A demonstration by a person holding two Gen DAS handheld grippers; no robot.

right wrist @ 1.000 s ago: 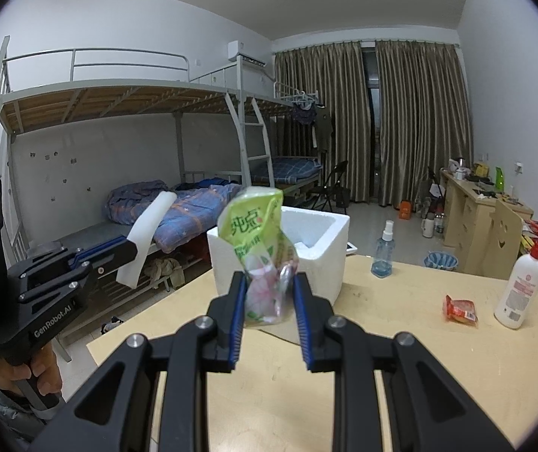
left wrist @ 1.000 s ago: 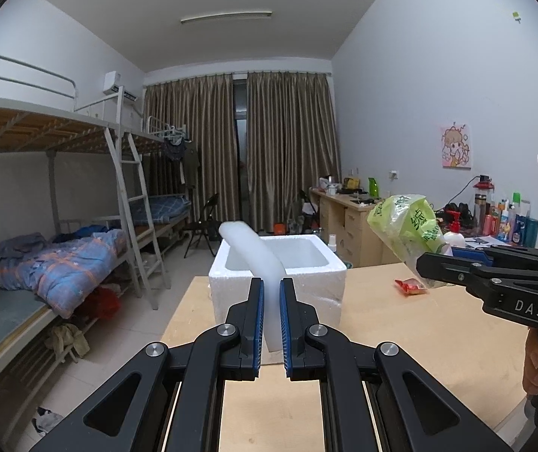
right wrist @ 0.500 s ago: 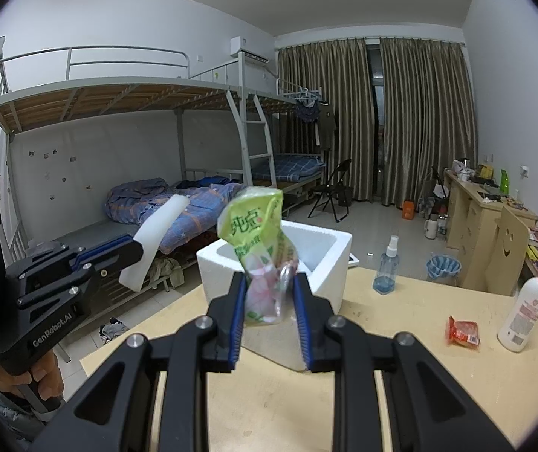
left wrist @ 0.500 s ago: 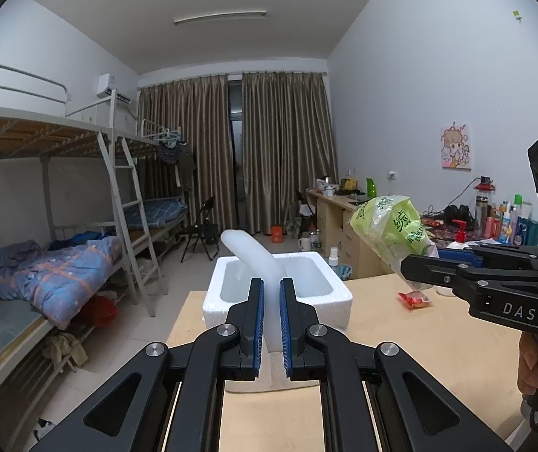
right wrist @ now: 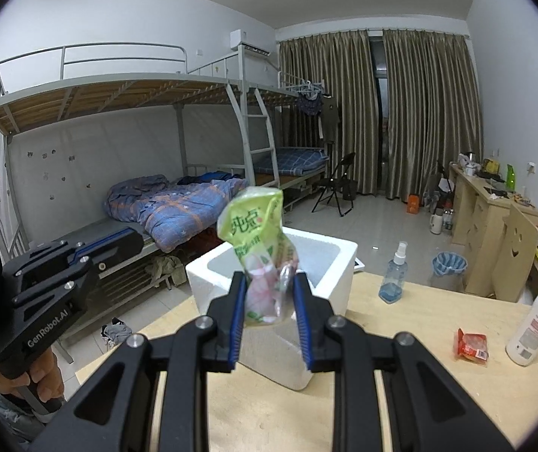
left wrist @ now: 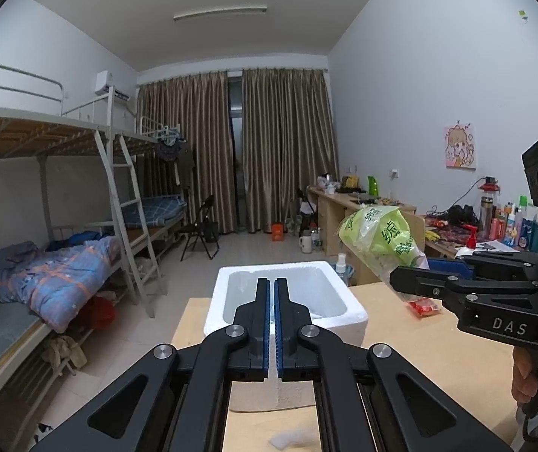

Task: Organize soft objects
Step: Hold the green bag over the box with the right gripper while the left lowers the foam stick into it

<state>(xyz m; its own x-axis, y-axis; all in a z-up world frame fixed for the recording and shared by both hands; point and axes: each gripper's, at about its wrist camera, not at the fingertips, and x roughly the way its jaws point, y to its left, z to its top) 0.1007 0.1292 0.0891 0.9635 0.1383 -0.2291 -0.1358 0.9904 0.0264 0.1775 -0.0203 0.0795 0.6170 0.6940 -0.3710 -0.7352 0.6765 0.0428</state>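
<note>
Working at the wooden table (right wrist: pixel 419 395), with the white foam box (right wrist: pixel 344 252) standing open-topped on it and serving as the landmark here.

Hovering the left gripper (left wrist: pixel 272 282) above the near side of the box, pointing along its open cavity. Showing the jaws pressed almost together, with nothing visible between them.

Holding the right gripper (right wrist: pixel 269 290) to the right of the box on its near side, raised above the rim. Clenching the jaws on the lower part of the green snack bag (right wrist: pixel 261 248). Carrying that bag upright in the air, near the box but not yet inside it, with the crumpled top standing clear above the jaws.

Judging the step in hand as bringing the bag to the box for dropping in. Calling next for:
- moving the bag across until it hangs over the opening
- lowering it below the rim
- releasing the jaws
- minding the left gripper, so as to avoid a bump above the cavity

Noting, to the right of the box on the table:
- a white pump bottle (right wrist: pixel 534 331)
- a spray bottle (right wrist: pixel 393 275) closer to the box
- a small red packet (right wrist: pixel 471 344), probably another soft thing awaiting collection

Also noting a small white scrap (left wrist: pixel 291 442) on the table, on the near side of the box.
</note>
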